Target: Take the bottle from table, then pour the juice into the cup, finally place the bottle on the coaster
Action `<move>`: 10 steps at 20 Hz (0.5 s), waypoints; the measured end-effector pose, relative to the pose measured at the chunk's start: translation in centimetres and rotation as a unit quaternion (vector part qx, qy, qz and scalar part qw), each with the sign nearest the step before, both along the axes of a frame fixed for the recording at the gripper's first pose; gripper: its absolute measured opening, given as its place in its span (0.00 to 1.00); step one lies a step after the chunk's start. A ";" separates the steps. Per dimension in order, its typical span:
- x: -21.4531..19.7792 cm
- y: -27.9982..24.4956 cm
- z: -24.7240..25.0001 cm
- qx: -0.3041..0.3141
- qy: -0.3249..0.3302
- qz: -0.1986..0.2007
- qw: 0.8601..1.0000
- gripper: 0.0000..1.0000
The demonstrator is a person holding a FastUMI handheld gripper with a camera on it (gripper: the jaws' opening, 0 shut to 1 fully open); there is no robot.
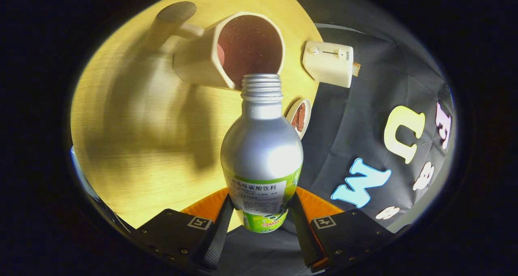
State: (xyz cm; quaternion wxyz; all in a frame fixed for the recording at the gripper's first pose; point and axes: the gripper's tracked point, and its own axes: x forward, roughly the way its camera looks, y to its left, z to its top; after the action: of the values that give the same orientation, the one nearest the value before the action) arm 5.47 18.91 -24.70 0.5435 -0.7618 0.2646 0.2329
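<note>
- Bottle (261, 146): silver metal, green label low on the body, cap off, threaded neck bare. Held between both fingers of the hand-held gripper (261, 223), pads pressing each side of the labelled base.
- Bottle tilted, its open mouth at the near rim of the cup (226, 51).
- Cup: cream, faceted walls, handle on the far side, dark reddish inside. Stands on the desk (133, 146) just beyond the bottle neck.
- Coaster (300, 116): small round disc, pale rim, brown centre, beside the bottle's shoulder at the desk edge.
- Cream toaster-like box (328, 63) with slider and knob, near the cup at the desk edge.
- Desk: round, light wood grain, warm light, long shadows across it.
- Booth: black cloth wall (356, 118) past the desk.
</note>
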 end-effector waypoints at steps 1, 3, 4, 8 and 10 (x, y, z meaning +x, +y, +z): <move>0.1 0.0 0.0 -0.003 0.000 0.002 1.000 0.75; 0.3 -0.1 0.1 -0.007 -0.002 0.004 1.000 0.75; 0.3 -0.2 0.2 -0.009 -0.003 0.004 1.000 0.76; 0.4 -0.1 0.3 -0.013 -0.002 0.004 1.000 0.76; 0.3 0.0 0.4 -0.013 -0.001 0.004 1.000 0.75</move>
State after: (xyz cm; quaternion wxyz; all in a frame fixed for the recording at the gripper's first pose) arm 5.78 18.86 -24.33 0.5331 -0.7699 0.2642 0.2308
